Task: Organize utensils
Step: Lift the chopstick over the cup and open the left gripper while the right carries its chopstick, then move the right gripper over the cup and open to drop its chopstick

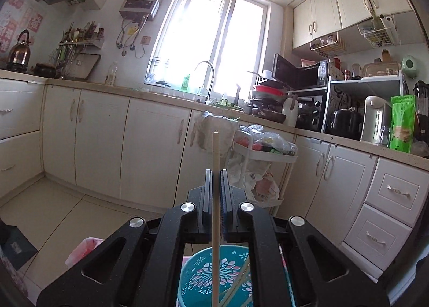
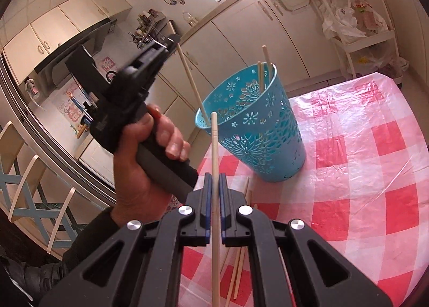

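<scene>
At frame centre, your right gripper [image 2: 214, 181] fingers pinch a pale wooden chopstick [image 2: 214, 146] beside the perforated teal plastic cup [image 2: 257, 130]; upper left, your left gripper [image 2: 175, 39] fingers pinch another wooden chopstick [image 2: 191, 82] over it.

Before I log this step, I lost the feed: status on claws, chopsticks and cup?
Left claw shut on a chopstick. Right claw shut on another chopstick. Blue cup upright, two chopsticks inside; loose chopsticks on tablecloth. Nothing blocking.
</scene>
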The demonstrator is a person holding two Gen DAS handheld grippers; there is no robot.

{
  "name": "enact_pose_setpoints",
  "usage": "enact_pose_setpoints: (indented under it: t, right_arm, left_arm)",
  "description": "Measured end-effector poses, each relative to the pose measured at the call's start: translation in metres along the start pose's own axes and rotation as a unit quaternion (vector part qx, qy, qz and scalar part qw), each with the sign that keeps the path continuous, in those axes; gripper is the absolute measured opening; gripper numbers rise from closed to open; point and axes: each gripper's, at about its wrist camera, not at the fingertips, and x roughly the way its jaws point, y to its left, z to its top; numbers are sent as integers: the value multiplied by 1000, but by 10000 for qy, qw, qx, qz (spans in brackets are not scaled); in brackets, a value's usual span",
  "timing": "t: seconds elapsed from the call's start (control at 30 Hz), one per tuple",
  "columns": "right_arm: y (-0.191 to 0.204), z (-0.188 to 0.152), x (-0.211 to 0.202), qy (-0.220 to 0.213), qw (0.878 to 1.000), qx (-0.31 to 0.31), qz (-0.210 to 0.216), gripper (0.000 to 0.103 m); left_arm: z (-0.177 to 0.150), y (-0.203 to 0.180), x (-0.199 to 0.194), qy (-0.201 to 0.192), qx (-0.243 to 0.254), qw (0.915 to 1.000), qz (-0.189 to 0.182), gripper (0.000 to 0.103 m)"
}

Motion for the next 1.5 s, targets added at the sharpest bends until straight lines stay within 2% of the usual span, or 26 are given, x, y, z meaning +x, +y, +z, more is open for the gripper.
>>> enact_pose_setpoints:
  t: [0.2,0.33,0.6,0.7,0.73,0.77,0.87,0.93,1.0,1.1,1.3,1.5]
  right_arm:
    - [-5,6,-12,-380,9992,131,50,6]
    - [-10,10,-22,-630,9977,240,25,6]
    - [-12,11,-27,-800,9964,274,-40,6]
    - [-9,12,-31,-936,9954,216,-65,6]
    - [-8,13,-33,-1007,9947,182,-87,6]
    - [-7,15,-34,-1069,9941,170,-84,6]
    - [-4,24,-37,-1252,9919,174,-114,6]
    - [3,38,-34,-1390,9901,112,-141,6]
    - [12,53,-30,-1555,9876,-46,-198,6]
    - [29,78,-19,-1865,9810,-360,-394,6]
    - [51,121,22,-2325,9648,-754,-973,6]
    - [54,135,69,-2295,9552,-996,-1584,6]
  left_arm:
    - [-21,-4,0,305,247,9992,96,5]
    - [-30,-12,1,676,522,9961,214,5]
    - [-44,-20,-13,1345,693,9879,343,7]
    - [-47,-20,-22,1515,615,9856,427,15]
    - [-46,-17,-26,1553,544,9852,470,21]
    - [-45,-13,-32,1588,406,9850,540,27]
    - [-42,2,-52,1625,-54,9838,754,38]
    - [-42,12,-64,1623,-287,9821,908,40]
    - [-41,18,-67,1666,-284,9798,1072,41]
    - [-37,19,-70,1668,-122,9781,1241,41]
    - [-32,23,-70,1717,4,9762,1321,47]
    - [-26,29,-70,1695,-18,9763,1345,52]
